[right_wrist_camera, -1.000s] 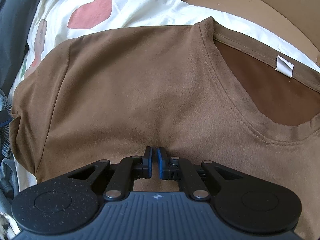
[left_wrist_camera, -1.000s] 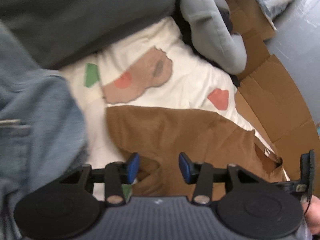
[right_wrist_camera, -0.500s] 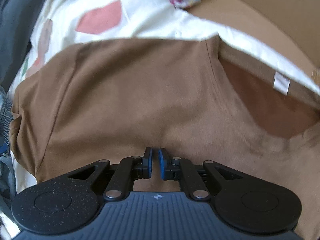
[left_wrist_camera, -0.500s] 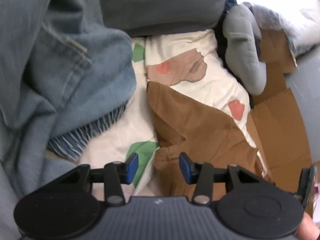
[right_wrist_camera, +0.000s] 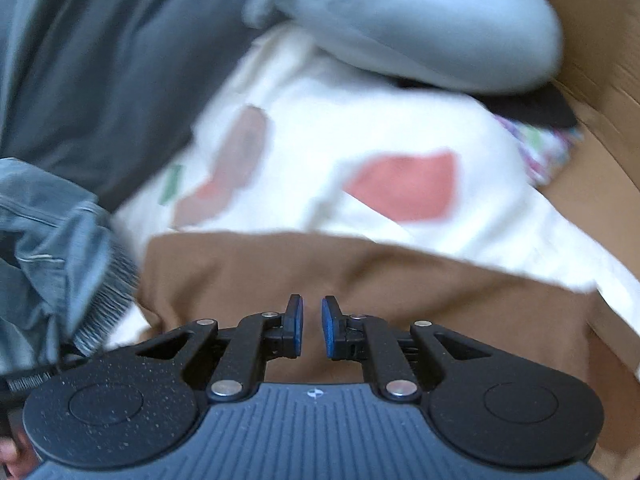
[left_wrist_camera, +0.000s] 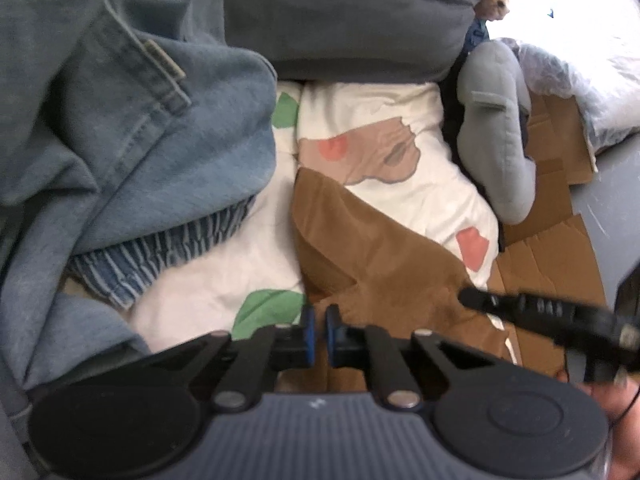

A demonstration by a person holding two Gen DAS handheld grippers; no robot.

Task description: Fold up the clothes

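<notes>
A brown T-shirt point(left_wrist_camera: 380, 256) lies rumpled on a white quilt with coloured patches point(left_wrist_camera: 224, 276). My left gripper point(left_wrist_camera: 318, 336) sits at the shirt's near left corner. Its blue pads are drawn together, with bunched brown cloth pinched between them. In the right wrist view the same shirt point(right_wrist_camera: 360, 272) spreads below my right gripper point(right_wrist_camera: 312, 328). Its jaws are opening, and a clear gap shows between the pads. The cloth lies beneath them and is not pinched. This view is blurred by motion.
Blue denim jeans point(left_wrist_camera: 120, 128) and a striped blue garment point(left_wrist_camera: 160, 256) are heaped at left. A dark grey garment point(left_wrist_camera: 352, 20) lies at the back, and a grey plush toy point(left_wrist_camera: 496, 132) at right. Flattened cardboard point(left_wrist_camera: 560, 248) borders the quilt's right side.
The left jaws have closed from wide open onto the shirt's corner. The right gripper has pulled back and up from the collar area, and its shut jaws have parted.
</notes>
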